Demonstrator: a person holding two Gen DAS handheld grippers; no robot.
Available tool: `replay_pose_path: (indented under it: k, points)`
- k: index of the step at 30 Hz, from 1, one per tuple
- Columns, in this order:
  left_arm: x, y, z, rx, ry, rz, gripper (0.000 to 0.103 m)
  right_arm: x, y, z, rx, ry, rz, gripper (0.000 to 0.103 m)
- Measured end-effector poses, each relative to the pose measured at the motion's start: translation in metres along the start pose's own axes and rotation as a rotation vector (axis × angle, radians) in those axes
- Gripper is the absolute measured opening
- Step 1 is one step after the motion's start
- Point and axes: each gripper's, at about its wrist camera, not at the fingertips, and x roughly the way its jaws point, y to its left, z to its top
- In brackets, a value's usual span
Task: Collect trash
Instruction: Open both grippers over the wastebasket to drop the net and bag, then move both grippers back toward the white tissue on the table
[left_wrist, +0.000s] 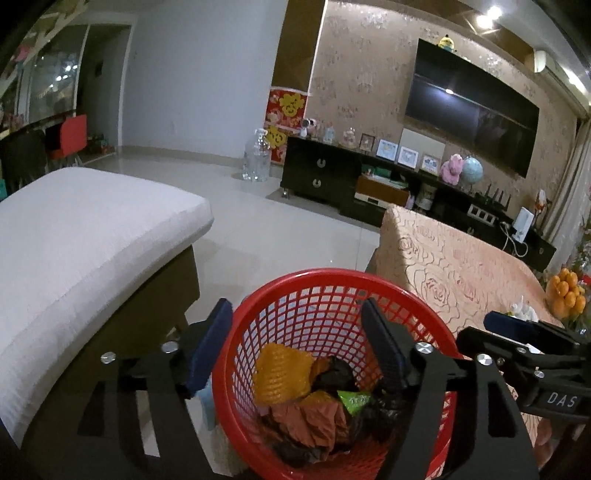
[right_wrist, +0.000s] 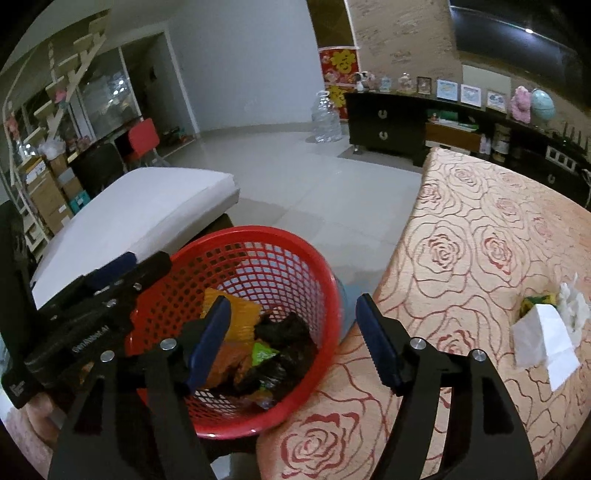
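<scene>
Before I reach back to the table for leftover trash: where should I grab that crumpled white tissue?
Probably pinch the raised crumpled peak of the white tissue, coming down from above with the right gripper. It lies loose on the rose-patterned tablecloth, close to a folded white paper, so side approaches risk dragging both.

basket (right_wrist: 295, 254) on floor between cushion seat (right_wrist: 140, 210) left, table (right_wrist: 480, 258) right; trash (right_wrist: 258, 339) inside.

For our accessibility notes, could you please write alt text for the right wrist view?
Open right tongs hover empty over a red plastic mesh basket holding orange, black and green wrappers, beside a table in a rose-patterned beige cloth. White crumpled tissues lie on the cloth; the left tongs show at left.
</scene>
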Motion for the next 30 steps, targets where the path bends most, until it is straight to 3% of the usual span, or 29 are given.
replay_pose_path:
  k: [10,25,30]
  points:
    - [-0.006,-0.013,-0.001,0.018,-0.037,-0.052,0.076,-0.027,-0.033,-0.021,0.022,-0.033,-0.097,0.068]
    - [-0.013,-0.059,-0.006,0.085,-0.048,-0.155,0.076,-0.092,-0.162,-0.082,0.126,-0.061,-0.428,0.070]
    - [-0.011,-0.088,-0.011,0.124,-0.027,-0.186,0.076,-0.093,-0.197,-0.100,0.216,-0.057,-0.461,0.071]
